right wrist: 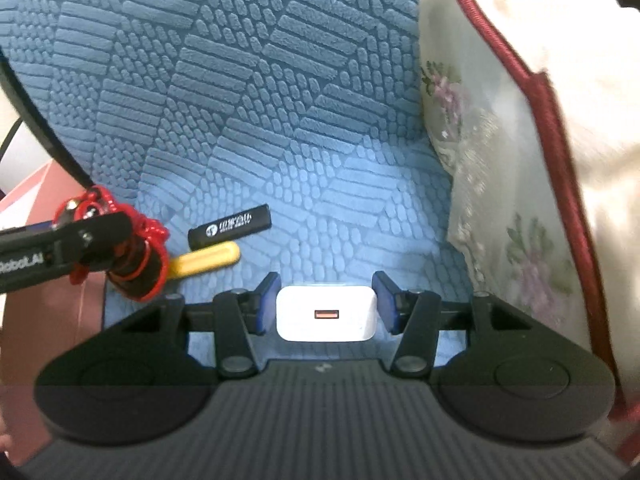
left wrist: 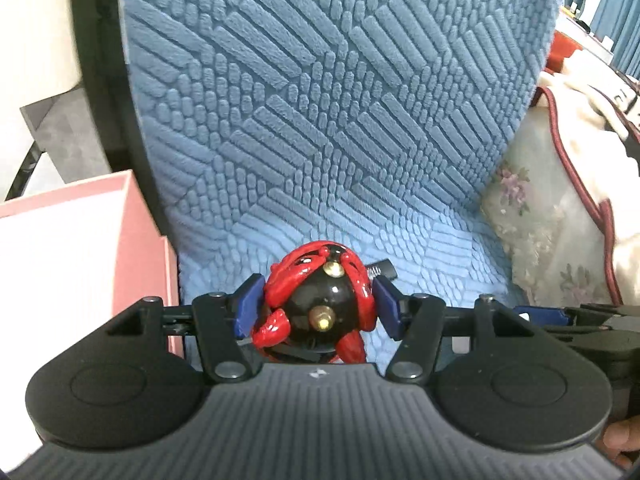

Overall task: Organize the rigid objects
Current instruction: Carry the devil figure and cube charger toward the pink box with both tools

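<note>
Beyond the left fingers' left side: pink box [left wrist: 80, 240], likely destination. Left gripper [left wrist: 316, 304], fingers clamped on red-and-black ornament [left wrist: 320, 300], lifted over blue cushion [left wrist: 320, 120]; next, probably carry into box. Ahead-left of right fingers: black stick [right wrist: 230, 226], yellow bar [right wrist: 208, 260]. Right gripper [right wrist: 326, 304], fingers spread around white charger [right wrist: 326, 314], seemingly not yet pinching; next, close and lift.

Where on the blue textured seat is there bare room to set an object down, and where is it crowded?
Free: the blue seat cover between the black stick and the floral cushion, ahead of the white charger. Crowded: the near-left corner, where the black stick, the yellow piece and the left gripper with its red-and-black toy bunch together.
</note>
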Available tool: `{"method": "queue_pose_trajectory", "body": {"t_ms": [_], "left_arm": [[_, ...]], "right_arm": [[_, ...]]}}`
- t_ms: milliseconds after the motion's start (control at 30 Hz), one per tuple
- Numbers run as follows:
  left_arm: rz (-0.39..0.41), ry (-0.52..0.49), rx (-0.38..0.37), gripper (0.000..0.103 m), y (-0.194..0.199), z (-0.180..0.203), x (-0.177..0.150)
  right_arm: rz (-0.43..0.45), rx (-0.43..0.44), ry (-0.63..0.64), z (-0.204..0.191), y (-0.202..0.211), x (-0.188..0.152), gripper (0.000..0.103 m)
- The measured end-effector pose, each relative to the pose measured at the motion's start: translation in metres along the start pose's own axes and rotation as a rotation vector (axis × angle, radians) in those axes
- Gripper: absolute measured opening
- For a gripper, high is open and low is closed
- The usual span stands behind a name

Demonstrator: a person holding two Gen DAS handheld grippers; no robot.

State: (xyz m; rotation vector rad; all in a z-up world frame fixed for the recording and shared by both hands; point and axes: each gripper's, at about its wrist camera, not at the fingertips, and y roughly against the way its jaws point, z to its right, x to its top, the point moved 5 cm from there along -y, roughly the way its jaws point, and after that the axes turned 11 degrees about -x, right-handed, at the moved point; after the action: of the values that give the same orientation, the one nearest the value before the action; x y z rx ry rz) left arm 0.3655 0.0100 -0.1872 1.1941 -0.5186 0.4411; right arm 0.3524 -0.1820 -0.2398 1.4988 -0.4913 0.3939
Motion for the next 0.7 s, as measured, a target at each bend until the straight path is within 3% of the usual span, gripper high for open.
{"method": "queue_pose_trajectory", "body": {"t_ms": [367, 700], "left_arm": [[0.057, 0.041, 0.003, 0.065, 0.045, 0.018, -0.038], [0.071, 0.064, 0.014, 0.065, 0.066, 0.023, -0.072]], "right_arm": [[0.041, -0.009, 0.039, -0.018, 0.046, -0.045, 0.053], [0.034, -0.006, 0.038, -0.024, 0.06, -0.072, 0.053]]}}
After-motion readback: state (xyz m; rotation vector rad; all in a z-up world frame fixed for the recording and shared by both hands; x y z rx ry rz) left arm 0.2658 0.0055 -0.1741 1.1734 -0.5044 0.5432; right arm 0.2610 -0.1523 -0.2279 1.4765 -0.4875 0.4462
